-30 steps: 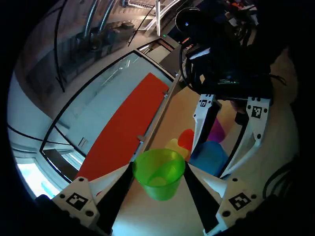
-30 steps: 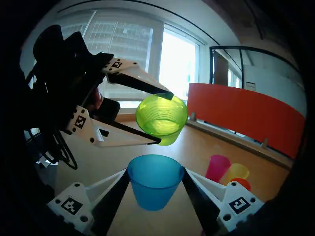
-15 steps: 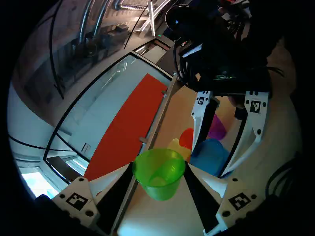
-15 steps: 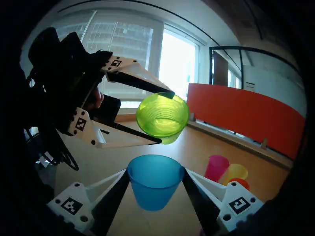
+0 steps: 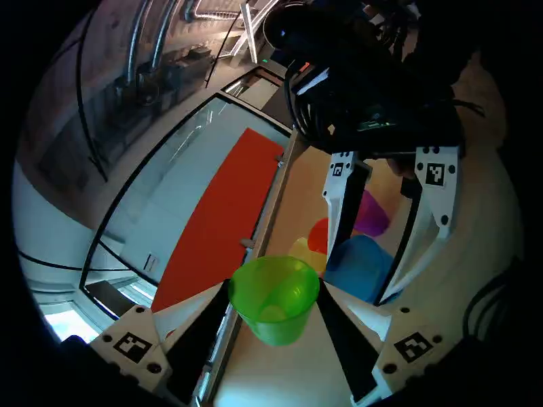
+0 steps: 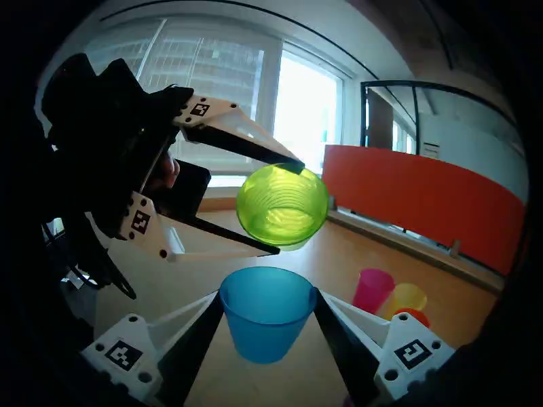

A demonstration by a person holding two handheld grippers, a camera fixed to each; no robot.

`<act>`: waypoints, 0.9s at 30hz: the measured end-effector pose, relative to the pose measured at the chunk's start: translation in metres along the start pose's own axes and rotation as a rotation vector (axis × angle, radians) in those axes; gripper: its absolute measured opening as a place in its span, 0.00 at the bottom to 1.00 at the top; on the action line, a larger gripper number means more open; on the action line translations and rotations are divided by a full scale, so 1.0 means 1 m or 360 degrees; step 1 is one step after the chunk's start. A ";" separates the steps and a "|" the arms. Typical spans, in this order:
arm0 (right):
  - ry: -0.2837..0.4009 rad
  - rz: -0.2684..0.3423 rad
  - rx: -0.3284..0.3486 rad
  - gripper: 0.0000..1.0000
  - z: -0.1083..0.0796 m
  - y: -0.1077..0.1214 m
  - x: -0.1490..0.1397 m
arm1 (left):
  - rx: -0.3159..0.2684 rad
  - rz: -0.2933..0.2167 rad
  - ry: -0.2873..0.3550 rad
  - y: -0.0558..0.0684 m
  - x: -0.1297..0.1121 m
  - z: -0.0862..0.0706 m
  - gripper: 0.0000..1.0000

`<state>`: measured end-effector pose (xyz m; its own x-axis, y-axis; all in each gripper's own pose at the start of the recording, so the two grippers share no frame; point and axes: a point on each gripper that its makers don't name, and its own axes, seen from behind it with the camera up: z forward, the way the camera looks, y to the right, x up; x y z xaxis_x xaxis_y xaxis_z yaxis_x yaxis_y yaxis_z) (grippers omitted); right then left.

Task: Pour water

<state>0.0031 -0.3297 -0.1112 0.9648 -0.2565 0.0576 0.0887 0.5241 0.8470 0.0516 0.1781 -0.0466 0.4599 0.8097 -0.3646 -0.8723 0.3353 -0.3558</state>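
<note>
My left gripper (image 5: 274, 302) is shut on a green cup (image 5: 274, 298), gripped by its sides. In the right gripper view the same green cup (image 6: 282, 205) is tipped on its side, its mouth facing the camera, held in the left gripper (image 6: 290, 207) just above a blue cup (image 6: 267, 312). My right gripper (image 6: 268, 313) is shut on that blue cup, which stands upright. In the left gripper view the blue cup (image 5: 360, 266) sits between the right gripper's white fingers (image 5: 434, 224), just beyond the green one. I cannot make out any water.
Pink (image 6: 373, 289), yellow (image 6: 406, 297) and orange (image 6: 415, 315) cups stand together on the wooden table (image 6: 339, 258). An orange partition (image 6: 434, 197) runs along the table's far edge, with bright windows (image 6: 305, 122) behind. A hand holds the left gripper's dark handle (image 6: 163, 178).
The green cup has tipped further, so its mouth faces the right gripper's camera more fully. The blue cup has stayed still.
</note>
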 end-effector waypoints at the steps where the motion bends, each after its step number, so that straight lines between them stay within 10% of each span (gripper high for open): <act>1: 0.0000 0.0001 0.0000 0.94 0.000 0.000 0.000 | -0.0001 0.0004 -0.0001 0.000 0.000 0.000 0.88; 27: 0.0009 0.0001 -0.0010 0.95 -0.003 0.003 -0.001 | 0.0001 0.0138 -0.0006 0.001 0.008 -0.002 0.88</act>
<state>0.0029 -0.3251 -0.1101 0.9663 -0.2515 0.0551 0.0896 0.5291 0.8438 0.0551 0.1838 -0.0516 0.3821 0.8373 -0.3910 -0.9089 0.2642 -0.3226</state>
